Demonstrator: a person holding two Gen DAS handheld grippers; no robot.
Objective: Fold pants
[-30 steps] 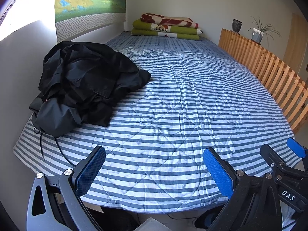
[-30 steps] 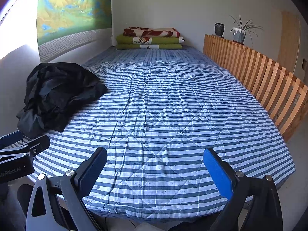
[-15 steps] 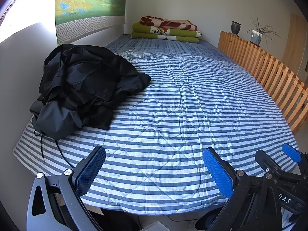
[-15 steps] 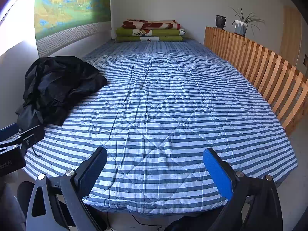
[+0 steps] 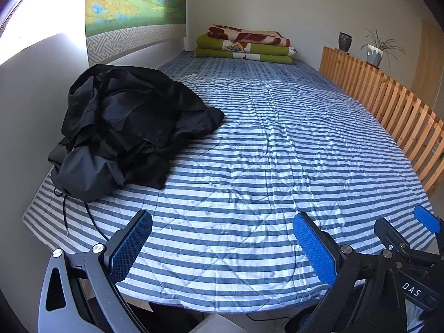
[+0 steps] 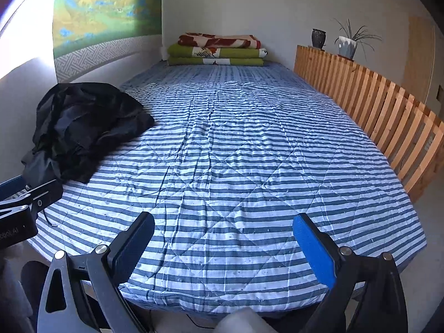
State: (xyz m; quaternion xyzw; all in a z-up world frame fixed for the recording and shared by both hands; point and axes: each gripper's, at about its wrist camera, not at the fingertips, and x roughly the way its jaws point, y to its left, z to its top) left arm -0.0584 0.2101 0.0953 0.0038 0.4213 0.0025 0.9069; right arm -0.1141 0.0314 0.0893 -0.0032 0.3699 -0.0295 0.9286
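Black pants (image 5: 125, 127) lie crumpled in a heap on the left side of the striped bed (image 5: 277, 166), against the wall; they also show in the right wrist view as the pants (image 6: 83, 127). A drawstring trails from the heap toward the bed's near edge. My left gripper (image 5: 222, 247) hangs open over the near edge of the bed, well short of the heap. My right gripper (image 6: 223, 247) is open too, over the near edge, to the right of the left one. Neither holds anything.
Folded green and red blankets (image 5: 244, 45) are stacked at the far end. A wooden slat rail (image 5: 388, 105) runs along the bed's right side, with a vase and potted plant (image 5: 374, 50) on top. A wall bounds the left side.
Both grippers have tilted and shifted slightly; the view drifts a little closer to the bed. The pants have not moved and both grippers stay open.
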